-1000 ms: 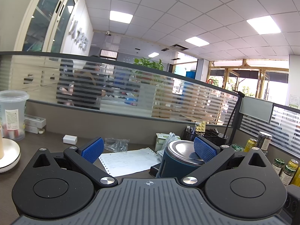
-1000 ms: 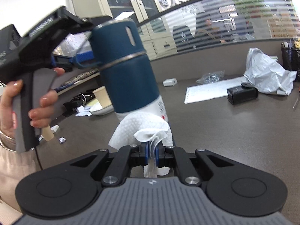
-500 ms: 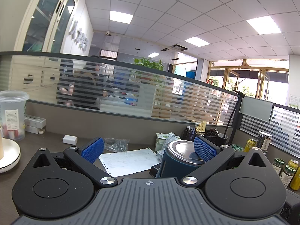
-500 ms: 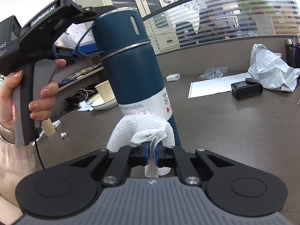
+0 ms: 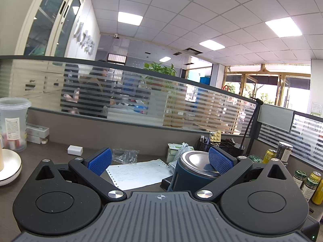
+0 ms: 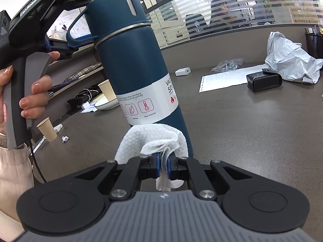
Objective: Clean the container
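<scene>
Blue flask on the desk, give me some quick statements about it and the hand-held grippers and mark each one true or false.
1. The blue flask stands upright with its cap on. True.
2. The right hand-held gripper is open and empty. False: it is shut on a white paper towel.
3. The paper towel sits low on the flask, below its white label. True.
4. The left hand-held gripper is clamped shut. False: its jaws stand wide apart.

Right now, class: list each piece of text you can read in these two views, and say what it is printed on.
"GenRobot.AI": side of the left gripper's black body.
"VAC" and "50", both cut off: white label on the blue flask.
"Keep Hot/Cold": under the label's thermometer icon.
Label's other small print, plastic cup sticker, wall lettering: too blurred to read.
</scene>
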